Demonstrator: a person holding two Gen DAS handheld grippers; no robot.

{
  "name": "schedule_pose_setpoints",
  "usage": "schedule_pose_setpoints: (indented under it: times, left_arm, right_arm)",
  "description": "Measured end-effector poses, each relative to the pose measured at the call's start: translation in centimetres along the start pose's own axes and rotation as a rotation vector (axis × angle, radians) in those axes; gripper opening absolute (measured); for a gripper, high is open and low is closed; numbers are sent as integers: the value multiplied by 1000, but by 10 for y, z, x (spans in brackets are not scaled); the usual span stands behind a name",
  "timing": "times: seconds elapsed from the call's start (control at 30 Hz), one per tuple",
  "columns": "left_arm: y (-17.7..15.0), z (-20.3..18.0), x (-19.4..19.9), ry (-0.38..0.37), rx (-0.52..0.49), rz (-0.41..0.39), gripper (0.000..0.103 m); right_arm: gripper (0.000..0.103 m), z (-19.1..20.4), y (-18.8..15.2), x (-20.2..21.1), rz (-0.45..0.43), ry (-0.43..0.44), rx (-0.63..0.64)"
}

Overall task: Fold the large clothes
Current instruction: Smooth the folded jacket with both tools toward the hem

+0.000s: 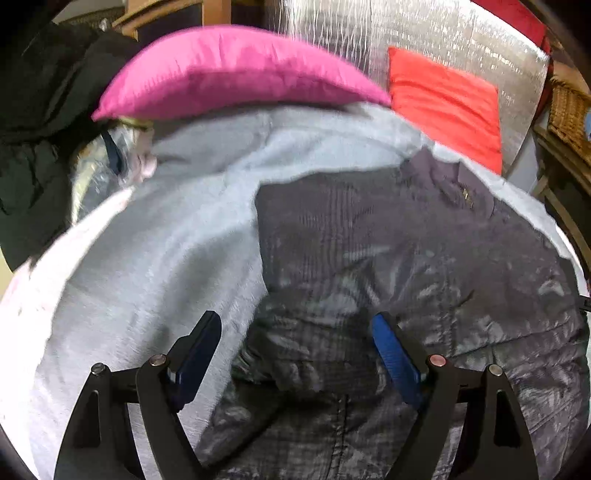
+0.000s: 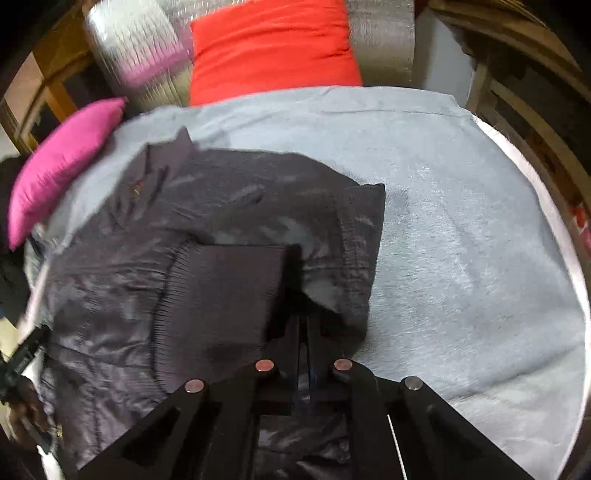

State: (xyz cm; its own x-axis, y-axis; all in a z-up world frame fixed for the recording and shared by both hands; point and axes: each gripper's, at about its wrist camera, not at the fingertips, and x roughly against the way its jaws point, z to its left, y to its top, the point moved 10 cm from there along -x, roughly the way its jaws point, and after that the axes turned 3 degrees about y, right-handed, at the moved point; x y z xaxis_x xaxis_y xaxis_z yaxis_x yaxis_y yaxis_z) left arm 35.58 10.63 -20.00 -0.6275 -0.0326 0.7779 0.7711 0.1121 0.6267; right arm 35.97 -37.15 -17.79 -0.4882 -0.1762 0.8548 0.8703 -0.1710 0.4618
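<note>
A dark shiny quilted jacket (image 1: 406, 258) lies on a light grey blanket (image 1: 155, 258). My left gripper (image 1: 295, 332) is open just above the jacket's lower part, holding nothing. In the right wrist view the jacket (image 2: 221, 206) lies left of centre on the blanket (image 2: 461, 240). My right gripper (image 2: 301, 288) is shut on a fold of the jacket next to its ribbed cuff (image 2: 218, 295), with the fabric bunched over the fingers.
A pink cushion (image 1: 229, 70) and a red cushion (image 1: 447, 99) lie at the far edge against a silver padded backing (image 1: 406, 29). Black clothing (image 1: 33, 110) hangs at the far left. Wooden furniture (image 2: 524, 96) stands to the right.
</note>
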Motion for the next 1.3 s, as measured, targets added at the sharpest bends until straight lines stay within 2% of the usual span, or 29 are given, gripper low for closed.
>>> schedule_pose_setpoints:
  times: [0.07,0.1,0.13,0.17,0.2,0.27,0.33,0.37,0.4,0.43,0.47,0.53,0.6,0.7,0.77,0.8,0.87,0.9,0.93,1.0,1.1,1.2,1.27,1.3]
  left_arm:
    - [4,2,4,-3,13,-12,85]
    - [6,2,5,-8,22,-12,85]
    - [6,3,5,-9,24,-10,85]
    - [6,4,6,-9,26,-11,85]
    - [5,4,5,-8,23,-12,85]
    - [3,4,3,-3,14,-10,85]
    - [0,4,-1,-3,16,-3,85]
    - [-1,4,-3,-3,18,3,85]
    - [-4,3,-7,-1,17,17,85]
    - [-7,3,-12,3,11,34,85]
    - [-10,3,-16,6,2,50,85]
    - [-12,5,-17,6,-4,53,85]
    - [-7,11,-9,12,17,18,85]
    - [3,25,-1,11,91,-15,85]
    - [4,31,-1,1,123,1,85]
    - [4,33,0,-4,129,3,85]
    - [8,40,5,2,143,-19,85]
    - [11,43,9,1,155,-29,85]
    - [13,47,12,-5,173,-38,85]
    - [21,52,17,-21,220,-54,85]
    - [30,47,19,-71,252,-65,85]
    - [24,18,18,-91,164,-60,85]
    - [16,0,7,-41,61,-40,85]
    - [8,-6,-8,15,0,-1,85]
  right_arm:
    - [19,5,8,18,-67,57,-32]
    - [44,6,12,26,-94,95,-60]
    - [92,7,15,32,-113,136,-94]
    - [103,8,18,36,-143,163,-117]
    - [103,11,19,37,-144,179,-115]
    - [103,17,14,24,-76,188,-83]
    - [101,20,7,12,-35,156,-54]
    - [100,20,0,-2,18,136,-38]
    - [84,21,-5,-9,44,126,-32]
    - [43,19,-11,-19,83,94,-5]
    - [25,17,-13,-20,93,62,14]
    - [13,22,-6,-8,52,18,66]
    - [13,23,-1,5,9,-21,92]
    - [13,14,-5,-4,36,-95,114]
    - [19,13,-10,-11,47,-73,94]
    - [26,12,-8,-11,43,-65,81]
    - [48,8,-7,0,8,-47,44]
    - [75,0,-8,12,-11,-56,36]
    - [79,-1,-6,25,-51,-83,30]
    - [79,1,3,52,-137,-82,22]
    - [79,30,5,78,-204,48,40]
    - [79,60,-3,76,-203,133,89]
    - [79,77,-13,55,-165,154,135]
    - [79,75,-19,50,-148,145,144]
